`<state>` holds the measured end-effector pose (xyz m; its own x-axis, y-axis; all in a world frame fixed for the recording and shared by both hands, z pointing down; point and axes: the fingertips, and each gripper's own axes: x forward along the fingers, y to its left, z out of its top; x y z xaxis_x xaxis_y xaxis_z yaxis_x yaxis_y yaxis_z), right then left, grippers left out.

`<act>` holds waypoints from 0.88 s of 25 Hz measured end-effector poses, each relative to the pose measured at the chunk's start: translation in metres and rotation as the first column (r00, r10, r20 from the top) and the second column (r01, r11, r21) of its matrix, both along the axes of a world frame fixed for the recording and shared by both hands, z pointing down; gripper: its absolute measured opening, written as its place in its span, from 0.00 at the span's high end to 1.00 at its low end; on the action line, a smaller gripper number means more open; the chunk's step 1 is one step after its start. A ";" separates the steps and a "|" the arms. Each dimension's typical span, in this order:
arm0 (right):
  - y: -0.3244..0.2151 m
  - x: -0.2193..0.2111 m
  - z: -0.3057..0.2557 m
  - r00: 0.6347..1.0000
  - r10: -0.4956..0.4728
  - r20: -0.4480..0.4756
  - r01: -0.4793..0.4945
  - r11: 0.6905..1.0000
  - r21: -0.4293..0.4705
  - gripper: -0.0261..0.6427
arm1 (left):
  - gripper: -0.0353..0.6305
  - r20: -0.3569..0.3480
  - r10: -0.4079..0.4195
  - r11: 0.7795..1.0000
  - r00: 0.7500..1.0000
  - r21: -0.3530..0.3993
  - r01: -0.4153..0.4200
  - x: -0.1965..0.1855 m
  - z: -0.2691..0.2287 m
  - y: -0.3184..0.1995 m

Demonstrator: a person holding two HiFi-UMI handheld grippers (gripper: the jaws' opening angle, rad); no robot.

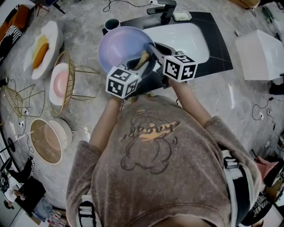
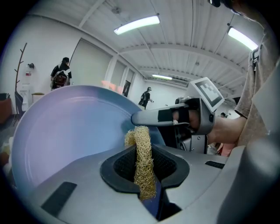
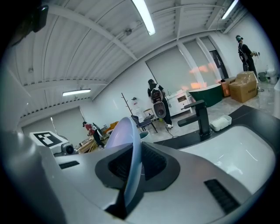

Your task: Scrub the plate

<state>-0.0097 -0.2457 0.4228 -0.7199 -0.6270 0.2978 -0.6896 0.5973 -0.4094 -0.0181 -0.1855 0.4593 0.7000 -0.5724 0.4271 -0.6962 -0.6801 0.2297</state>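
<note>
While in R gripper (image 3: 132,171), plate (image 1: 119,46) near loofah (image 2: 143,159).

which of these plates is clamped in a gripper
The lavender plate, its rim in the right gripper; the pink plate and white plate sit untouched at left.

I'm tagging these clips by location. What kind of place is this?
Probably a mock dishwashing station inside a large workshop hall, not a home kitchen: a white sink with a black tap in a dark counter, a wire rack of dishes nearby, and a high ceiling with strip lights.
</note>
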 end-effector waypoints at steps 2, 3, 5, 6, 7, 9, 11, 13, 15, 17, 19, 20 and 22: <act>0.002 -0.003 0.000 1.000 -0.017 -0.015 0.017 1.000 0.011 0.90 | 0.82 0.005 -0.014 1.000 1.000 0.019 0.014 -0.005 -0.006 -0.007; 0.003 -0.004 0.000 1.000 -0.022 -0.018 0.022 1.000 0.013 0.90 | 0.82 0.005 -0.022 0.999 1.000 0.026 0.022 -0.008 -0.009 -0.011; 0.004 -0.005 0.000 0.999 -0.033 -0.016 0.033 0.999 0.014 0.90 | 0.82 0.005 -0.040 0.998 0.999 0.040 0.039 -0.014 -0.015 -0.018; 0.005 -0.006 0.000 0.999 -0.039 -0.014 0.039 0.999 0.014 0.90 | 0.82 0.007 -0.048 0.998 0.999 0.050 0.048 -0.018 -0.019 -0.022; 0.006 -0.007 -0.001 0.999 -0.045 -0.014 0.046 0.999 0.014 0.90 | 0.82 0.011 -0.058 0.996 0.998 0.062 0.057 -0.022 -0.022 -0.026; 0.008 -0.008 0.000 0.998 -0.055 -0.017 0.055 0.998 0.012 0.90 | 0.82 0.018 -0.079 0.994 0.997 0.077 0.077 -0.032 -0.028 -0.034; 0.009 -0.010 0.001 0.998 -0.060 -0.018 0.060 0.998 0.008 0.90 | 0.82 0.025 -0.099 0.992 0.995 0.083 0.097 -0.043 -0.031 -0.041; 0.009 -0.010 0.002 0.998 -0.064 -0.019 0.064 0.998 0.001 0.90 | 0.82 0.034 -0.121 0.989 0.992 0.085 0.118 -0.054 -0.032 -0.046; 0.009 -0.009 0.002 0.998 -0.066 -0.022 0.066 0.998 -0.005 0.90 | 0.82 0.042 -0.150 0.986 0.988 0.080 0.146 -0.065 -0.031 -0.051; 0.009 -0.008 0.003 0.998 -0.065 -0.023 0.065 0.998 -0.012 0.90 | 0.82 0.049 -0.182 0.981 0.982 0.071 0.178 -0.077 -0.028 -0.054; 0.008 -0.007 0.004 0.998 -0.061 -0.021 0.061 0.998 -0.020 0.90 | 0.82 0.060 -0.209 0.977 0.976 0.060 0.206 -0.086 -0.023 -0.054; 0.008 -0.005 0.005 0.998 -0.058 -0.019 0.058 0.998 -0.024 0.90 | 0.82 0.065 -0.221 0.975 0.973 0.055 0.217 -0.090 -0.020 -0.054; 0.007 -0.003 0.007 0.998 -0.053 -0.017 0.052 0.998 -0.029 0.90 | 0.82 0.075 -0.240 0.970 0.968 0.045 0.237 -0.098 -0.013 -0.052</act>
<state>-0.0127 -0.2386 0.4302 -0.7460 -0.5794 0.3282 -0.6649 0.6211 -0.4148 -0.1157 -0.2374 0.4462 0.5059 -0.7347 0.4519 -0.8544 -0.4988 0.1456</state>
